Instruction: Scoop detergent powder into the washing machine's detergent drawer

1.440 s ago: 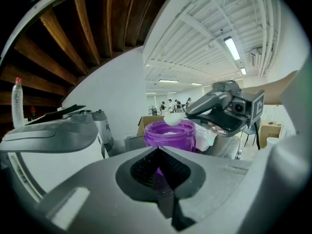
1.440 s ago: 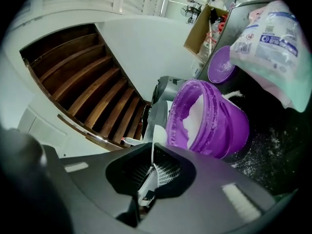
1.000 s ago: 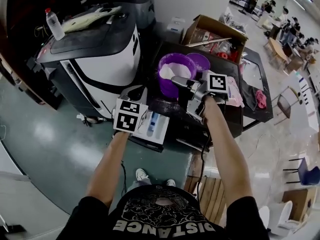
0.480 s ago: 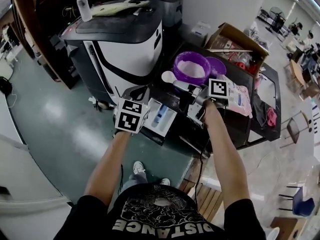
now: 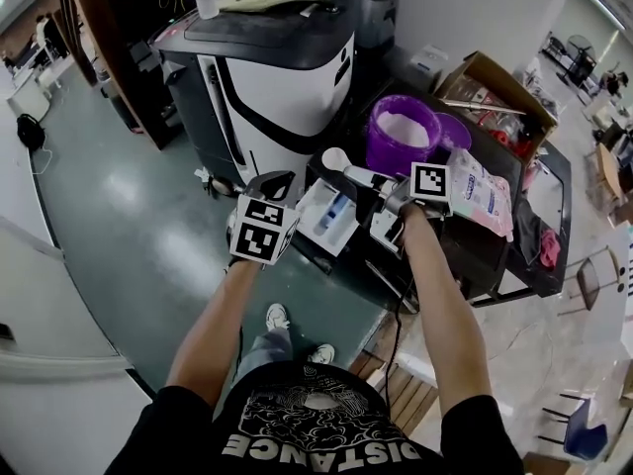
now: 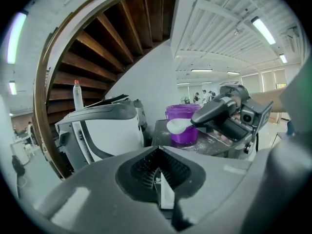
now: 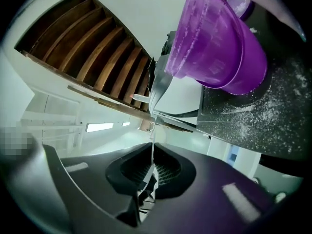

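Scoop (image 5: 334, 158) in the head view sits gripped by the right gripper (image 5: 374, 180), at 12 o'clock of the detergent drawer (image 5: 320, 230).

Left gripper view: the left gripper (image 6: 157, 155) has its jaws pressed together, empty.

Right gripper view: its jaws pinch the thin handle, so lower before tipping.

"DISTANCE" printed across the person's black shirt (image 5: 326, 426)

The floor (image 5: 119, 226) is green and shiny, with pale patches of reflected light. To the right of the dark table (image 5: 495, 255) it changes to light beige tiles (image 5: 554, 344). Behind the table's far edge stands a plain white wall (image 5: 465, 8). A brown wooden staircase (image 6: 112, 48) is seen from below. Long strip lamps (image 6: 263, 30) shine on the white ceiling (image 6: 219, 18). A few chairs (image 5: 586, 273) stand on the tiles beyond the table's right edge.
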A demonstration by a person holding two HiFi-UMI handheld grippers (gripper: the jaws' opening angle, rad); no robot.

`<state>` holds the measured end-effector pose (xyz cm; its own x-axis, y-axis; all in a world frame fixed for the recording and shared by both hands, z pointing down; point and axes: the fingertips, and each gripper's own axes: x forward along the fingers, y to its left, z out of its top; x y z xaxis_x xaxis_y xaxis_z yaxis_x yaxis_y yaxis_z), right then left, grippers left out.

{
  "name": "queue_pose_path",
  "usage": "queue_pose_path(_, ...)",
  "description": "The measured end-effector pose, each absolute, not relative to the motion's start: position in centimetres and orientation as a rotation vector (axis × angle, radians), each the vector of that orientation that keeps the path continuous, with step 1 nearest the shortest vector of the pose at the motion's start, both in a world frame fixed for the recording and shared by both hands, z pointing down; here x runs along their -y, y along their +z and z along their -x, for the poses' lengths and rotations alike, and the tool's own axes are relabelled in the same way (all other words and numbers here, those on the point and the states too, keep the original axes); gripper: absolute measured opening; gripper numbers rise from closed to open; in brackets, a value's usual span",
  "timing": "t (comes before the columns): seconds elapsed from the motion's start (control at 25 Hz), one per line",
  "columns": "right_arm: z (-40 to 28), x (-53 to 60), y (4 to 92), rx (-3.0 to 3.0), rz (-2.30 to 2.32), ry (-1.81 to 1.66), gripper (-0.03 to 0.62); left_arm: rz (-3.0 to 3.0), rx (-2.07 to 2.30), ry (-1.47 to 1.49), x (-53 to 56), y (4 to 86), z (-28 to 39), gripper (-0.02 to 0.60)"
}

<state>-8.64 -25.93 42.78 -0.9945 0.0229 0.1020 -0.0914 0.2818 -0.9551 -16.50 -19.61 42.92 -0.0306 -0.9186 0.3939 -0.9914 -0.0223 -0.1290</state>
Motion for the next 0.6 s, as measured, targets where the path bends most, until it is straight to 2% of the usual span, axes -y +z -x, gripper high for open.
queue_pose_path(0.6,9.8,23.4,50.7,2.384,-0.181,1.56,0.037,-1.944,2.017,0.565,16.4,47.6,17.5,0.0)
